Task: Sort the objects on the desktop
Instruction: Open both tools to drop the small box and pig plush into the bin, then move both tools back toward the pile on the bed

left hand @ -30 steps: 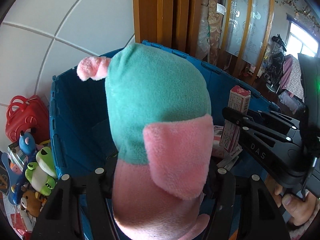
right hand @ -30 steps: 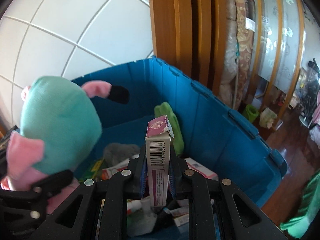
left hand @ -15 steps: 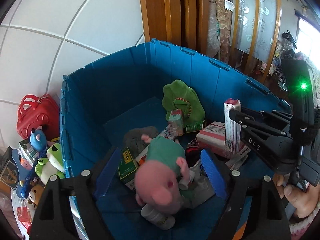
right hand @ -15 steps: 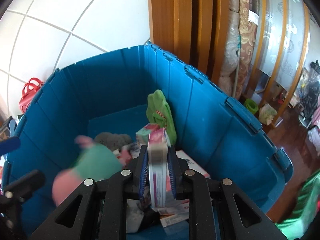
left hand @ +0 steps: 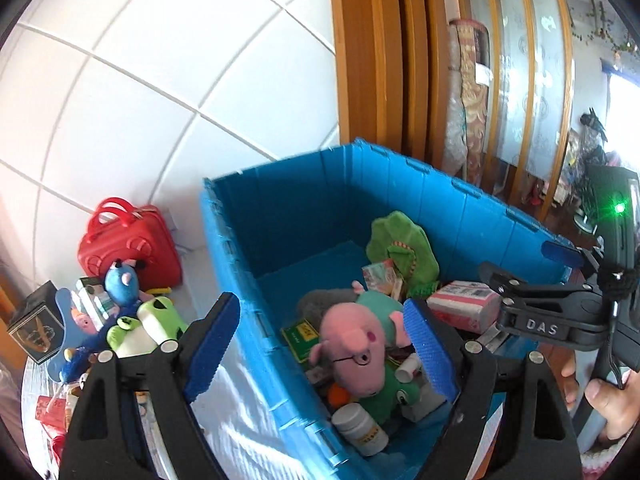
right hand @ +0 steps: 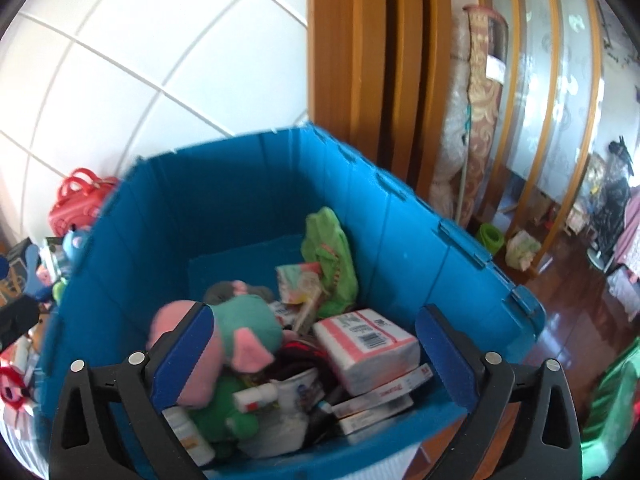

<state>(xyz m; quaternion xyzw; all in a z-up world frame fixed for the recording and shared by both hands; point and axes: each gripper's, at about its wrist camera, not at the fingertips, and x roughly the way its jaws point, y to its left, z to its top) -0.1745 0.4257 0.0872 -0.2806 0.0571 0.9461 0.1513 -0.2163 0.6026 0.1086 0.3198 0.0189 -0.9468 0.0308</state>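
A blue bin [left hand: 312,208] [right hand: 248,184] holds several toys and boxes. The pink pig plush in a green shirt [left hand: 356,348] [right hand: 236,332] lies inside it. A pink and white carton [right hand: 366,340] [left hand: 464,310] lies flat in the bin beside other boxes. My left gripper [left hand: 320,356] is open and empty above the bin's near left wall. My right gripper [right hand: 316,360] is open and empty above the bin's near edge; it also shows in the left wrist view [left hand: 536,312].
A green plush [left hand: 400,248] [right hand: 332,256] leans on the bin's far wall. A white pill bottle [left hand: 360,426] lies near the pig. Left of the bin sit a red toy suitcase [left hand: 128,244], a blue plush [left hand: 122,284], a frog plush [left hand: 148,328] and small boxes. Wooden door frames stand behind.
My left gripper opened and dropped the pig plush into the bin, then drew back left. My right gripper opened and let its upright pink box fall into the bin.
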